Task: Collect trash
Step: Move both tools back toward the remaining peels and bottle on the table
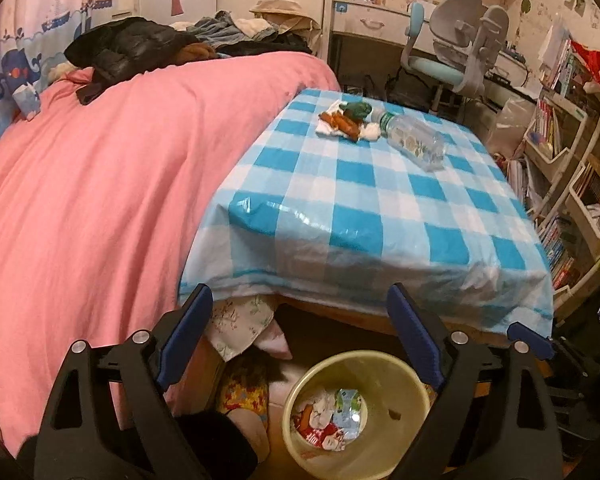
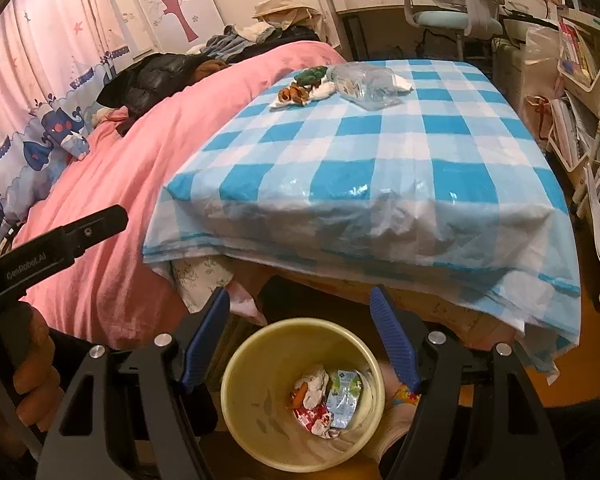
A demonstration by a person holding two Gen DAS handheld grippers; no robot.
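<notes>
Bed with pink duvet (image 1: pixel 100 168) beside the table (image 1: pixel 380 208) under a blue checked cloth. Trash remaining at its far end: clear plastic bottle (image 1: pixel 414 138), then orange and green scraps on tissue (image 1: pixel 346 120). Yellow bin (image 2: pixel 260 368) below the near edge holds wrappers. Left hand-held gripper (image 1: pixel 300 340) and right hand-held gripper (image 2: pixel 300 336): jaws apart, empty. Advisable next: reach across, grip the bottle mid-body.
</notes>
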